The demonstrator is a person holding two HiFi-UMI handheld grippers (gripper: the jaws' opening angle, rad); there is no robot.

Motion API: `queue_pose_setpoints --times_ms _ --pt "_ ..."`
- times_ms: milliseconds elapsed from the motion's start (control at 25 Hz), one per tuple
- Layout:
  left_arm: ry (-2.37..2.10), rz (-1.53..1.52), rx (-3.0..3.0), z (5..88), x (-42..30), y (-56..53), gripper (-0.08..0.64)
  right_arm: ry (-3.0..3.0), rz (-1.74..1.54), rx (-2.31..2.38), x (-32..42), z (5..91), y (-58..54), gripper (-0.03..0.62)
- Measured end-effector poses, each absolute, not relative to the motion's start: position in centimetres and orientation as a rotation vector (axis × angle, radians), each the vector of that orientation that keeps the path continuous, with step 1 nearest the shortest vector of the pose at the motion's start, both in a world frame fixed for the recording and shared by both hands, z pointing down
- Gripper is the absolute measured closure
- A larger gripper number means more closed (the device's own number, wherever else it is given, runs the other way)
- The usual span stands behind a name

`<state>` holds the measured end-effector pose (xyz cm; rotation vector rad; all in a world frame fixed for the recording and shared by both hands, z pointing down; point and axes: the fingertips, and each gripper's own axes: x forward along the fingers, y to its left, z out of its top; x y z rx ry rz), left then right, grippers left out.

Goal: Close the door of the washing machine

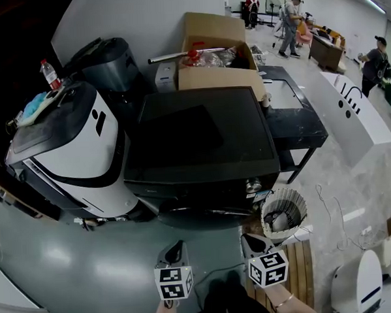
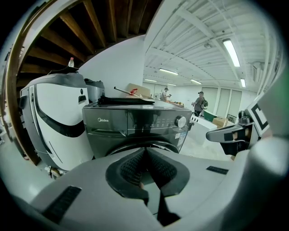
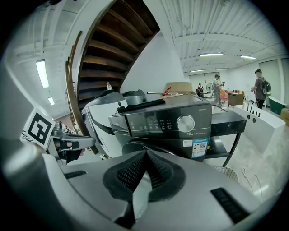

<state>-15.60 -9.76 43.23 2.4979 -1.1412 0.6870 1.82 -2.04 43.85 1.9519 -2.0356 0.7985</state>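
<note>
The black front-loading washing machine (image 1: 201, 146) stands in the middle of the head view, its round door (image 1: 202, 216) on the near face. The door's rim (image 2: 135, 146) seems to lie against the front, though the jaws hide most of it. Both grippers hang in front of the machine, a short way off and touching nothing. My left gripper (image 1: 176, 252) is shut and empty, its tips (image 2: 145, 151) pointing at the door. My right gripper (image 1: 252, 241) is also shut and empty, aimed below the control knob (image 3: 185, 123). In the right gripper view the tips (image 3: 145, 153) cover the door (image 3: 135, 145).
A white and black appliance (image 1: 71, 146) stands close to the washer's left side. Behind it is an open cardboard box (image 1: 213, 60), to the right a black table (image 1: 291, 108). A wire basket (image 1: 283, 213) and a wooden pallet (image 1: 299, 265) sit near my right gripper. Several people stand far back.
</note>
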Motion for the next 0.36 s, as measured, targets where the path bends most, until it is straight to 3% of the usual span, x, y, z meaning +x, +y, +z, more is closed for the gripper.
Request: queue_pose_setpoints --times_ms 360 --pt "-1.149 0.655 2.464 43.6 -13.9 -10.5 0.534 -2.048 0.802 1.910 3.7 44.8 -2.8 0.586"
